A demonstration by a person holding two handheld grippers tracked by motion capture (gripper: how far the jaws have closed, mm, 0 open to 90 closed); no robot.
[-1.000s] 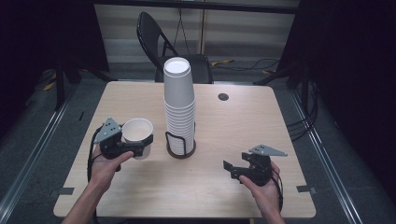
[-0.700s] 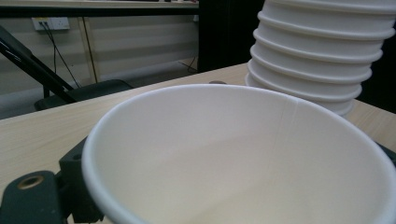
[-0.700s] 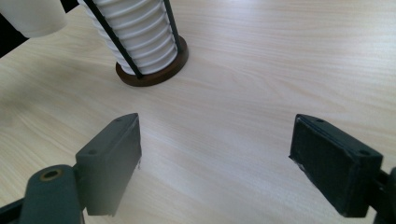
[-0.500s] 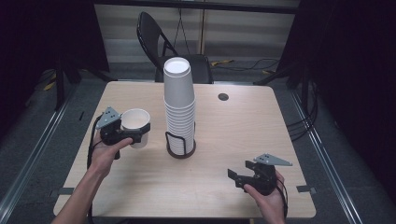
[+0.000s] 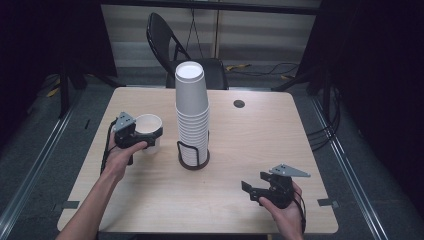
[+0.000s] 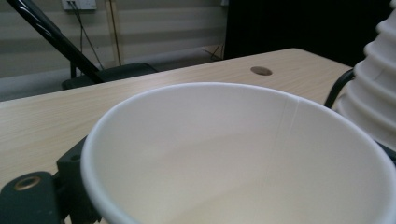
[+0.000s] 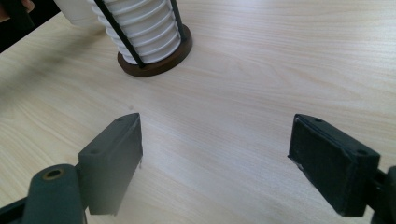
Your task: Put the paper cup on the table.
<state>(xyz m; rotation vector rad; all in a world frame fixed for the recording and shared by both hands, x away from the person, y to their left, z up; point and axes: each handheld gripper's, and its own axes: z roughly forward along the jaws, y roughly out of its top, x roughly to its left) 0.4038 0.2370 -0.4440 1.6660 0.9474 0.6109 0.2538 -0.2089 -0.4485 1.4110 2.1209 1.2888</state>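
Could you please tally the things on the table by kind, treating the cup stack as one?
Single cup: 1
Cup stack: 1
Wire holder: 1
Grippers: 2, left and right
Total: 5

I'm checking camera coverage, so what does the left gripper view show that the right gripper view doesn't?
Left gripper view: the inside of the paper cup, the round hole in the tabletop and the black chair. Right gripper view: the right gripper with its jaws wide apart over bare wood, and the holder's dark round base. Both: the stack of white cups and the wooden table.
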